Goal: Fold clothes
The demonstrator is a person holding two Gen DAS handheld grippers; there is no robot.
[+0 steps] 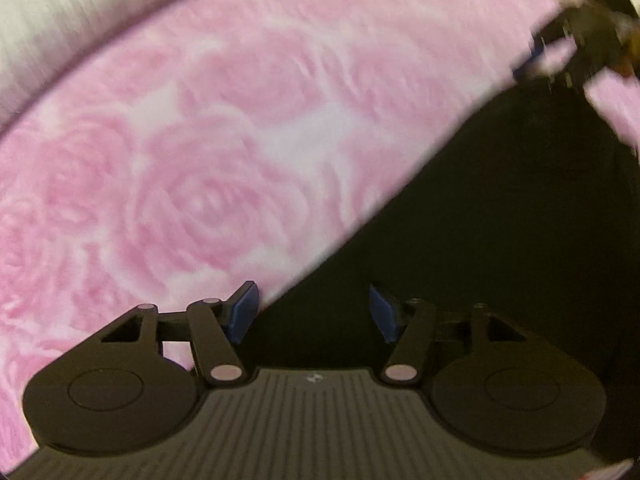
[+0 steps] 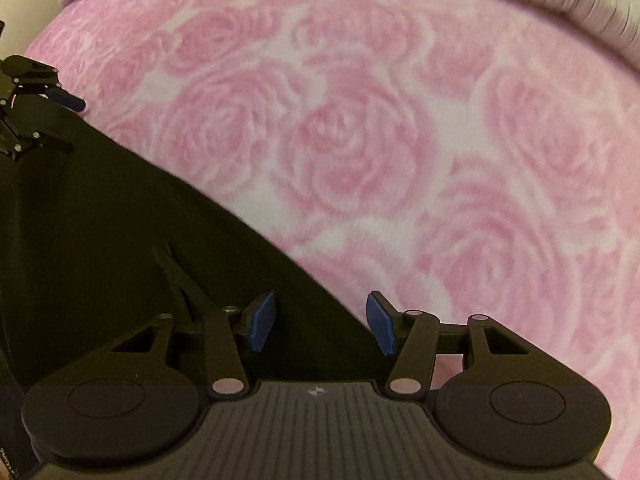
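A black garment (image 1: 500, 220) lies flat on a pink rose-patterned blanket (image 1: 200, 140). In the left wrist view it fills the lower right, and its straight edge runs diagonally down to my left gripper (image 1: 313, 312). That gripper points down over the edge, its blue pads apart with nothing pressed between them. In the right wrist view the black garment (image 2: 120, 220) fills the lower left. My right gripper (image 2: 322, 320) hovers over its edge, also open. Each gripper shows in the other's view: the right gripper (image 1: 560, 52) and the left gripper (image 2: 44, 92).
The pink blanket (image 2: 400, 140) covers the bed around the garment. Striped white bedding (image 1: 60, 20) lies along its far side, seen also as striped bedding (image 2: 540, 0) in the right wrist view. A pale wall (image 2: 24, 8) shows at the upper left.
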